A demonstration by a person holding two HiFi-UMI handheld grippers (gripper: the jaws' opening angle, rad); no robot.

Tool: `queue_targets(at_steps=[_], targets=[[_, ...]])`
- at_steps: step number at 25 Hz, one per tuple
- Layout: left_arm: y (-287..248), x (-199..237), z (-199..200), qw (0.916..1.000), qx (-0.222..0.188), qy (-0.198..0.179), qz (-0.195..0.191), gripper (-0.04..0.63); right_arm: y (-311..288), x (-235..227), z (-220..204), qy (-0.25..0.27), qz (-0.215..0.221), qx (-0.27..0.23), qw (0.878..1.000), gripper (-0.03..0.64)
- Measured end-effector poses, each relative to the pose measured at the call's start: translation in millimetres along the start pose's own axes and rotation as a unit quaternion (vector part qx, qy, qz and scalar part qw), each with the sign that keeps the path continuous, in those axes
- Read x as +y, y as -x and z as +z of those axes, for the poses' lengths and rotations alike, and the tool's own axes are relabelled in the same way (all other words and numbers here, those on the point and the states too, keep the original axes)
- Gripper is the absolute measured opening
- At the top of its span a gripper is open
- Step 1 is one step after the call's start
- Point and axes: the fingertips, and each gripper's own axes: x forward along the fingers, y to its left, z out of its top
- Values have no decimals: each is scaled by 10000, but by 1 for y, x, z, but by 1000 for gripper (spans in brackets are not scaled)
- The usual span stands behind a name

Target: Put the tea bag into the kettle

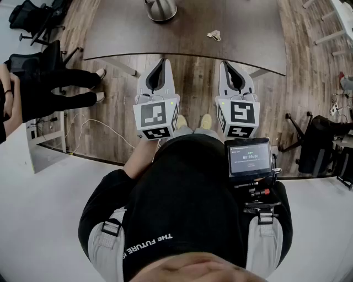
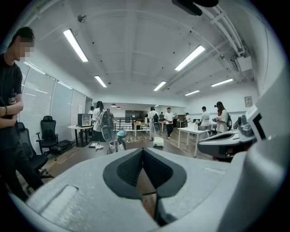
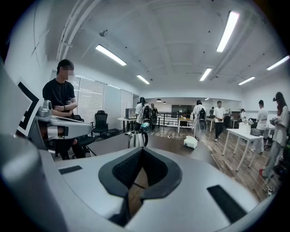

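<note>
A steel kettle (image 1: pixel 161 8) stands at the far edge of the dark brown table (image 1: pixel 248 38). A small white tea bag (image 1: pixel 214 35) lies on the table to its right. Both grippers hang side by side short of the table's near edge, over the wooden floor. My left gripper (image 1: pixel 161 60) is shut and holds nothing; my right gripper (image 1: pixel 229 65) is the same. In the left gripper view the kettle (image 2: pixel 115 145) and the tea bag (image 2: pixel 158 142) show beyond the closed jaws. The right gripper view shows the kettle (image 3: pixel 136 138) ahead and the tea bag (image 3: pixel 190 142) to its right.
A person in black (image 1: pixel 33 93) sits at the left beside an office chair (image 1: pixel 33 60). Another chair (image 1: pixel 322 137) stands at the right. A small screen (image 1: pixel 250 157) hangs at my chest. Several people and white desks (image 3: pixel 242 136) fill the room behind the table.
</note>
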Motion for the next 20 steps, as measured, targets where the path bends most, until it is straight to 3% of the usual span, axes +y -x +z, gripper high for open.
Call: queue_targets(at_steps=[11,20], targets=[[0,-2,0,9999,96,-70,-85,3,3,4,1,-62,-11,25,10000,6],[-9,-7,7,9998,137,-130,-99,3,-2,-15,11,-186,-311,166,9992,6]])
